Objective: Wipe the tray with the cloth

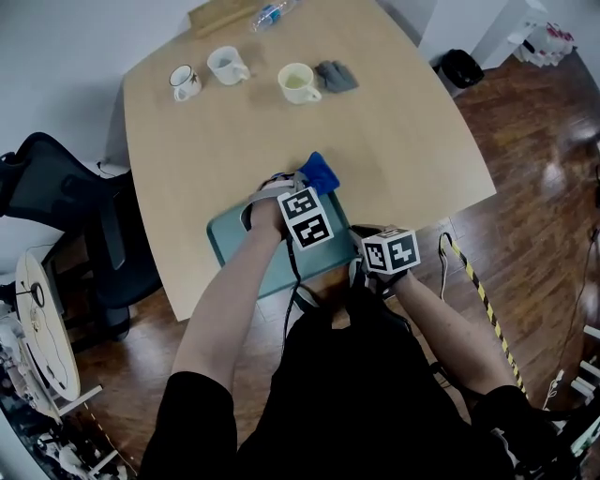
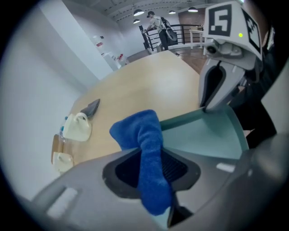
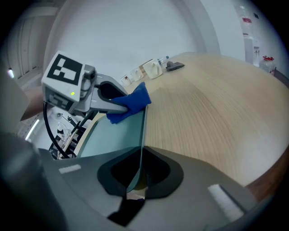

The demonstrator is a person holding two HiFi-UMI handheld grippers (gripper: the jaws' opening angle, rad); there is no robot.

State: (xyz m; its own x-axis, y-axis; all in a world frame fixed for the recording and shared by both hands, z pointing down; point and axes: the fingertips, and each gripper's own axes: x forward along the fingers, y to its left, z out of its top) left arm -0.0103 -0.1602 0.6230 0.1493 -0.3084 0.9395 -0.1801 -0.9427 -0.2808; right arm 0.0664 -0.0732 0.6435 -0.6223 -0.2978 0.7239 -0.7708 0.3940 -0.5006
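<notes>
A teal tray [image 1: 230, 234] lies at the near edge of the wooden table, partly over the edge. My left gripper [image 1: 298, 184] is shut on a blue cloth [image 1: 321, 172], which bunches out past its jaws over the tray's far right corner. In the left gripper view the blue cloth [image 2: 143, 149] runs between the pads, with the tray [image 2: 212, 133] beyond. My right gripper [image 1: 361, 251] is shut on the tray's near right rim; in the right gripper view the thin tray rim [image 3: 141, 149] passes straight between the jaws, and the cloth [image 3: 131, 103] shows at the tray's far end.
At the table's far side stand three cups [image 1: 186, 82] [image 1: 227, 65] [image 1: 298, 82], a grey cloth [image 1: 336, 75], a plastic bottle [image 1: 272, 14] and a wooden board [image 1: 216, 15]. A black office chair [image 1: 66, 202] stands left of the table. Wooden floor lies to the right.
</notes>
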